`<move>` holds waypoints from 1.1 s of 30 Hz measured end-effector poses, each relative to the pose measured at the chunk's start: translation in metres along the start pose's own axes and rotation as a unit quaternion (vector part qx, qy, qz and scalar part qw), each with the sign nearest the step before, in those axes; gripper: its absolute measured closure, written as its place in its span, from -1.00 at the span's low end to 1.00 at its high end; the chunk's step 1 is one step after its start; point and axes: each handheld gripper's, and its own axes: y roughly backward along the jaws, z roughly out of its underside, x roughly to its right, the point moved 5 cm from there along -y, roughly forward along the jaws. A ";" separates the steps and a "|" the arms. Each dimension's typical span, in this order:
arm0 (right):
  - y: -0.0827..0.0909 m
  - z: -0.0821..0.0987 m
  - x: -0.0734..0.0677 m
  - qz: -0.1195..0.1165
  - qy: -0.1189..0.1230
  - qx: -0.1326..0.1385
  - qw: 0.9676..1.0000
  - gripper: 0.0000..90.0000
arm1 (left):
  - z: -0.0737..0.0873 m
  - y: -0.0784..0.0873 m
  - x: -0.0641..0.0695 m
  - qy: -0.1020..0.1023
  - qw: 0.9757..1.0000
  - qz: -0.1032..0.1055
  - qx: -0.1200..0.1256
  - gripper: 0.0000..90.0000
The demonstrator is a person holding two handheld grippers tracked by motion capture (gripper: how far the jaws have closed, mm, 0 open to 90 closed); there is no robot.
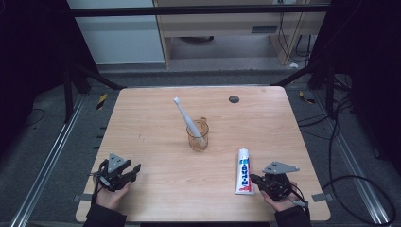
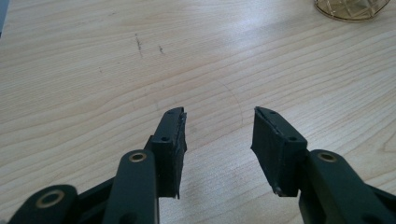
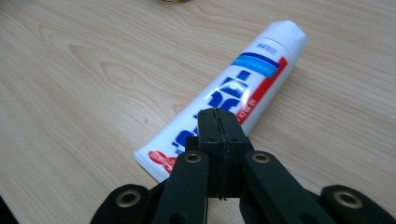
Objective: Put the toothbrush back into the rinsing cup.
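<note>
Right gripper view, toothpaste tube [image 3: 233, 98] lying just beyond pressed-together jaws, untouched

Between my left gripper [image 1: 134, 171] and right gripper [image 1: 254, 178] the table [image 1: 156, 137] front is bare wood, easy passage. Toothpaste tube [image 1: 243, 171] lies just beside the R gripper, blocking its inward side. Cup [image 1: 197, 135] w/ tilted toothbrush [image 1: 186, 115] stands mid-table; room either side.
</note>
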 end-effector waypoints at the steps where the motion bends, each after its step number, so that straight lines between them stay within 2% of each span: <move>1: -0.002 0.000 -0.002 -0.003 0.002 -0.001 1.000 1.00 | 0.000 0.000 0.000 0.000 1.000 0.000 0.000 0.19; 7: -0.018 -0.005 -0.016 -0.024 0.009 -0.009 1.000 1.00 | 0.001 -0.001 0.000 -0.003 1.000 0.001 -0.004 0.18; 14: -0.034 -0.007 -0.028 -0.035 0.021 -0.027 0.999 1.00 | 0.001 -0.002 0.000 -0.004 1.000 0.000 -0.006 0.17; 18: -0.038 -0.005 -0.029 -0.033 0.030 -0.036 0.998 1.00 | 0.001 -0.002 -0.001 -0.003 1.000 -0.001 -0.007 0.16; 33: -0.037 -0.003 -0.028 -0.029 0.028 -0.043 0.998 1.00 | 0.001 -0.002 -0.002 -0.003 1.000 -0.002 -0.008 0.12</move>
